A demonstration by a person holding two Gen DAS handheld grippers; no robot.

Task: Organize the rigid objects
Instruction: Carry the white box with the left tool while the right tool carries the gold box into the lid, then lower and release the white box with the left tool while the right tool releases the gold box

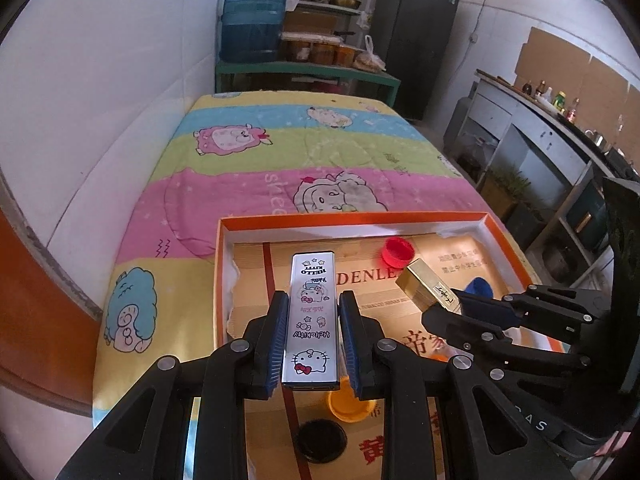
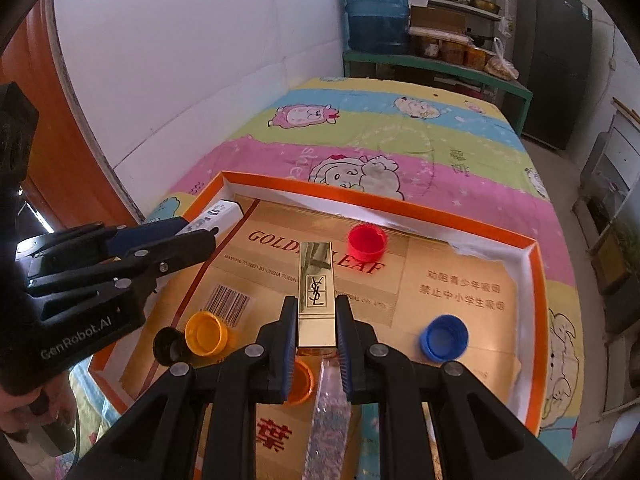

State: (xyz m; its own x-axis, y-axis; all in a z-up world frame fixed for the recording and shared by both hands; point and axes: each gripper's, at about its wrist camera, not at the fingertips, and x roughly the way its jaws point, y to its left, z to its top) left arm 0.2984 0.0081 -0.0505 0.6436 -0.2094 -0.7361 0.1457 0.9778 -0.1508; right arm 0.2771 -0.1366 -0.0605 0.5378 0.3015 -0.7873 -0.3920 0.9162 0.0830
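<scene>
My left gripper is shut on a silver Hello Kitty case and holds it above the left part of the orange-rimmed tray. It also shows in the right wrist view. My right gripper is shut on a gold YSL lipstick over the tray's middle. The lipstick also shows in the left wrist view. On the tray's gold floor lie a red cap, a blue cap, a yellow cap, a black cap and an orange cap.
The tray sits on a bed with a striped cartoon quilt. A glittery clear stick lies under my right gripper. A white wall runs along the left. Shelves with a blue water jug stand behind the bed.
</scene>
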